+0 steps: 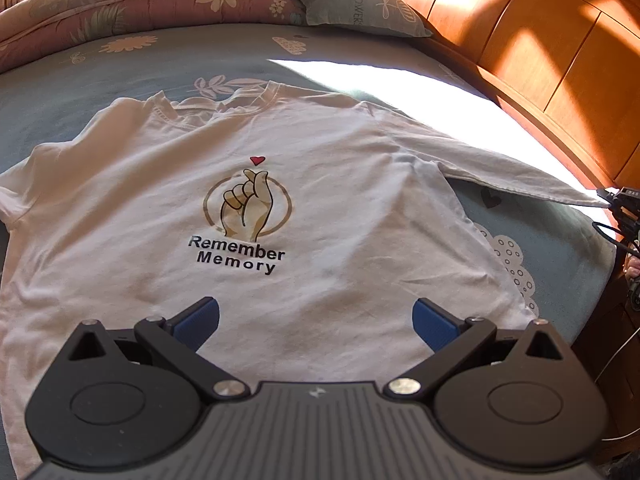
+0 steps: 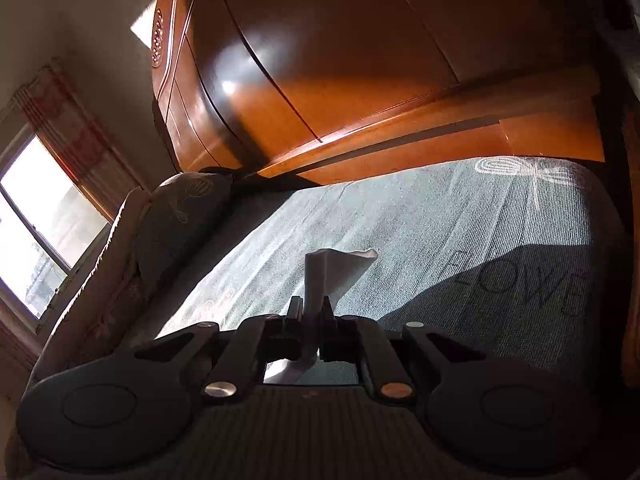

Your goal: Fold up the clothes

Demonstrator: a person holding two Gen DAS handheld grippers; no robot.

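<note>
jaws: left gripper (image 1: 316, 316) wide open over t-shirt (image 1: 248, 208), right gripper (image 2: 311, 308) pinching its sleeve (image 2: 332, 270), headboard (image 2: 360, 80) beyond.

Left wrist camera close above the white T-shirt (image 1: 304, 200), angled down, right wrist camera low at the bed's edge, facing the wooden headboard (image 2: 360, 80), both sharing the blue bedsheet (image 1: 560, 240).

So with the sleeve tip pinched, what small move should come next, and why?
Probably carry the right tool inward across the T-shirt. It is shut on the sleeve tip, which is stretched out off the bedsheet, while the shirt body lies flat, print up. The left tool hangs open above the hem, holding nothing.
</note>
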